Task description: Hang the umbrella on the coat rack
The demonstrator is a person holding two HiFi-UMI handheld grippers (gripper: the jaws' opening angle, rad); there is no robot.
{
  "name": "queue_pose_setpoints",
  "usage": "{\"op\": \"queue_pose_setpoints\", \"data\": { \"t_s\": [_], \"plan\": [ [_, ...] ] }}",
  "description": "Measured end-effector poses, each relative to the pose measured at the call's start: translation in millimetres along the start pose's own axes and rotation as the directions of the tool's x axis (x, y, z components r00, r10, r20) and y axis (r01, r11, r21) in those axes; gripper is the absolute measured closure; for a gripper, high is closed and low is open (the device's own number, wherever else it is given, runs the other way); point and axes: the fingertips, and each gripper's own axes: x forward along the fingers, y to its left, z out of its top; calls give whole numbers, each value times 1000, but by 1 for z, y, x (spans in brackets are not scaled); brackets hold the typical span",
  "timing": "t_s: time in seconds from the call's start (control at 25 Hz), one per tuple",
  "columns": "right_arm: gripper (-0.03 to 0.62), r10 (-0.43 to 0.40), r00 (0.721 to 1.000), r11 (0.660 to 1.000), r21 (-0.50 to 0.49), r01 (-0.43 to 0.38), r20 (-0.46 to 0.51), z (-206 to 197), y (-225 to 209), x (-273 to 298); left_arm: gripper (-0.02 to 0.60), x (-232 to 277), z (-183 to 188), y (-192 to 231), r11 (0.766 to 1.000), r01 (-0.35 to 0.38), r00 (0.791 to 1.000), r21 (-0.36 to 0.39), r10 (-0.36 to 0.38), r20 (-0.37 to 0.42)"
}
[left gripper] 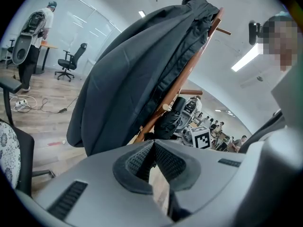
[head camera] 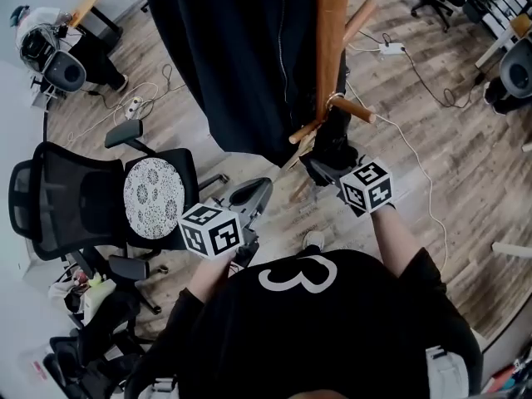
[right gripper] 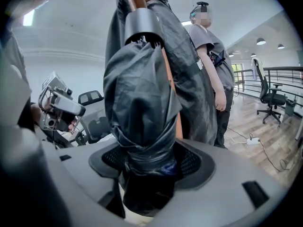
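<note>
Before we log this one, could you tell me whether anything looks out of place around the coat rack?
Only a white cable trailing loose across the floor beside the coat rack; a possible trip hazard.

The left gripper (left gripper: 153, 148) fills the lower frame, its ribbed pads pressed together with nothing between them. Above it, a dark jacket (left gripper: 128, 79) drapes over a wooden coat rack (left gripper: 190, 71) that slants across the centre. A folded black umbrella (left gripper: 170, 119) sits against the rack's lower part, just right of the jacket's hem, with a marker cube (left gripper: 202, 139) just beside it. At the left edge is an office chair (left gripper: 16, 150) with a patterned cushion; a person (left gripper: 34, 37) stands at upper left.
</note>
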Motion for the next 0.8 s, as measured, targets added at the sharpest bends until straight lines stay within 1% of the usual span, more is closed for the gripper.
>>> {"op": "queue_pose_setpoints", "data": {
  "t_s": [0.08,0.24,0.4,0.48,0.64,0.72,0.8],
  "plan": [
    [319,-19,1000,1000,-9,19,9,1,-4,-3,566,1,-3,-3,1000,-6,1000,3,6,-3],
    [318,-52,997,999,9,52,48,1,-6,-12,566,2,-8,-14,1000,-8,1000,25,8,-19],
    [300,-152,983,988,38,149,99,2,-9,-29,566,-3,-12,-22,1000,-9,1000,28,9,-8],
    [299,-177,975,984,52,171,131,0,-7,-43,566,-7,-16,-27,1000,-13,1000,25,13,2],
    [299,-172,972,984,72,163,158,-3,4,-73,566,-14,-26,-43,999,-12,1000,29,12,16],
    [300,-162,975,986,56,155,155,-8,17,-91,566,-18,-33,-57,1000,9,1000,-1,-9,28],
    [301,-136,980,991,32,133,147,-12,39,-110,566,-21,-39,-78,998,48,998,-35,-46,46]
  ]
}}
